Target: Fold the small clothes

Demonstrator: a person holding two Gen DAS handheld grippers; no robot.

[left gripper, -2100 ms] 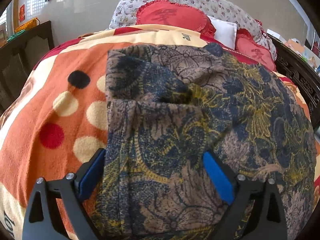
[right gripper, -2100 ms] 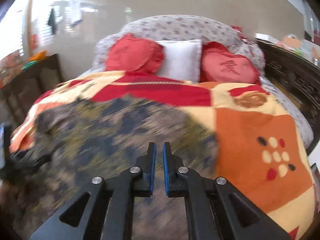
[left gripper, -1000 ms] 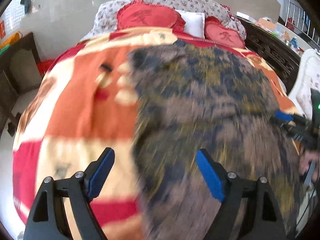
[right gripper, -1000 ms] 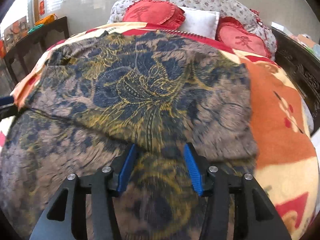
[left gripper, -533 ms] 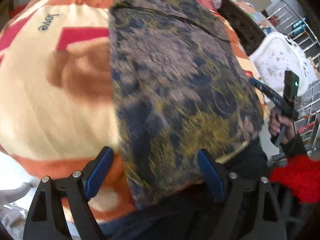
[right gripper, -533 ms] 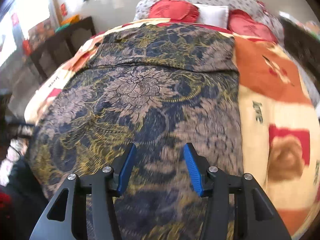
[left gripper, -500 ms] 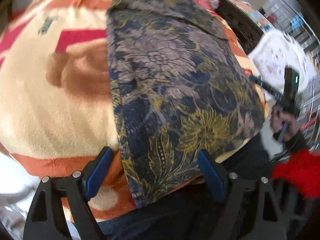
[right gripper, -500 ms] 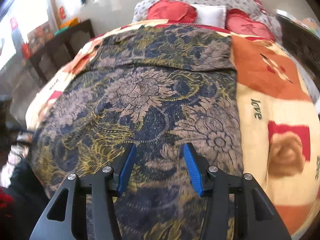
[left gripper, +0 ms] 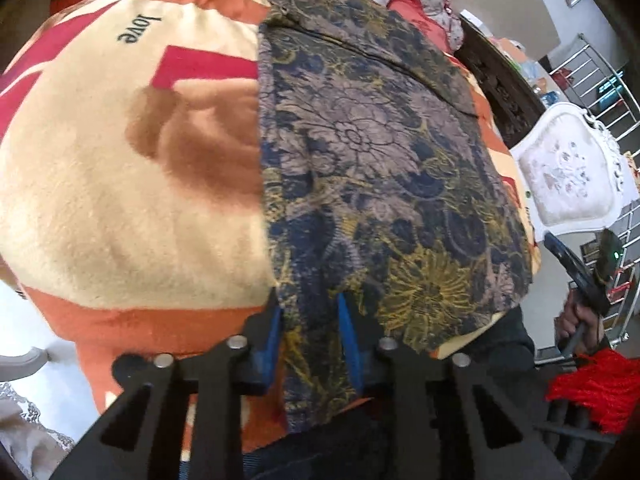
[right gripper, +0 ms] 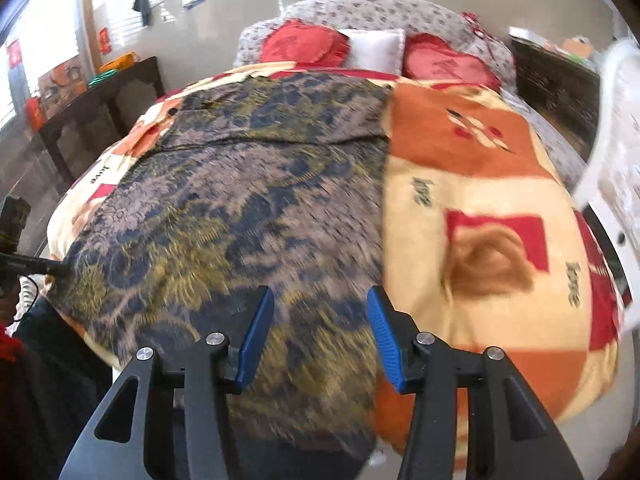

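The left gripper (left gripper: 310, 334) is closing its jaws, the near left corner of the garment (left gripper: 372, 152) between the blue pads. The garment lies flat down the blanket (left gripper: 132, 184). The right gripper (right gripper: 320, 330) hangs half open above its near edge, holding nothing.

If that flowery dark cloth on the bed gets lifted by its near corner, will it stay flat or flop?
Probably flop: the patterned garment lies limp, following the blanket's curve. It looks thin and light, folded over near the pillows. The left gripper is closing on its near edge, so the rest would likely trail and drape.
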